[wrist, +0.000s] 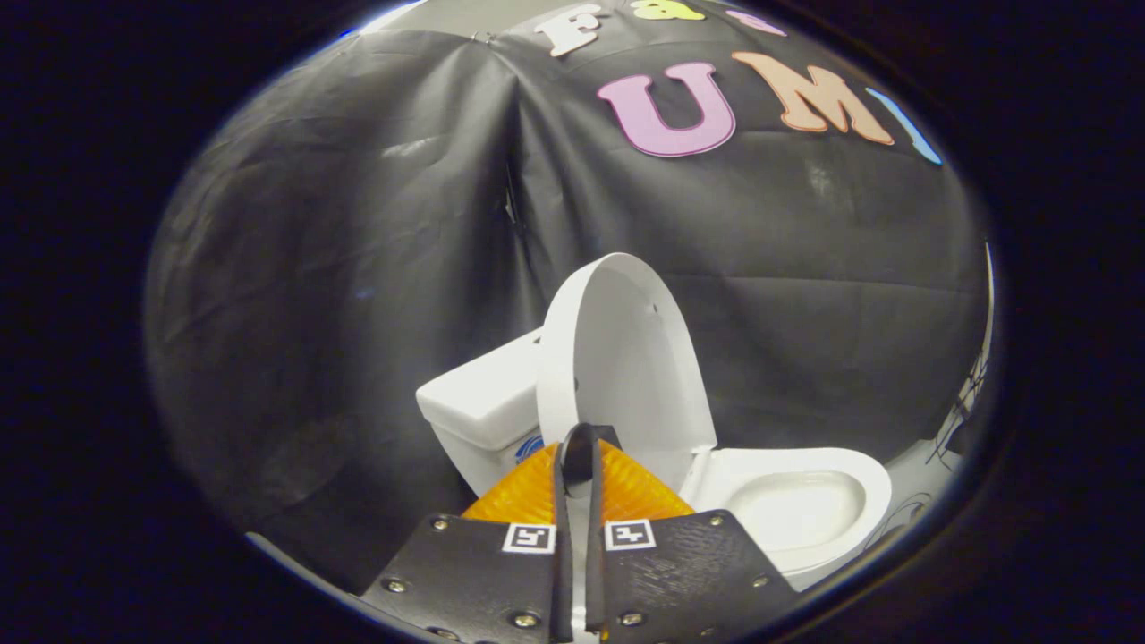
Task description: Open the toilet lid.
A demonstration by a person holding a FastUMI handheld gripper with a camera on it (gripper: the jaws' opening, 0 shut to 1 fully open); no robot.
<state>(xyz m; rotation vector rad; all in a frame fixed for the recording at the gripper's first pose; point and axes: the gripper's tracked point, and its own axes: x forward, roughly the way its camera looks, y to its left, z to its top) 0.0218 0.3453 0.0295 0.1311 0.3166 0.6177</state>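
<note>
- Gripper view: the toilet lid [626, 358] stands raised near upright at frame centre, directly ahead of the gripper [580, 465], leaning toward the tank [483, 402]; the bowl [805, 510] lies open at lower right.
- The orange fingers [528, 492] sit nearly together — tips at the lid's lower edge, though I can't tell if they pinch it.
</note>
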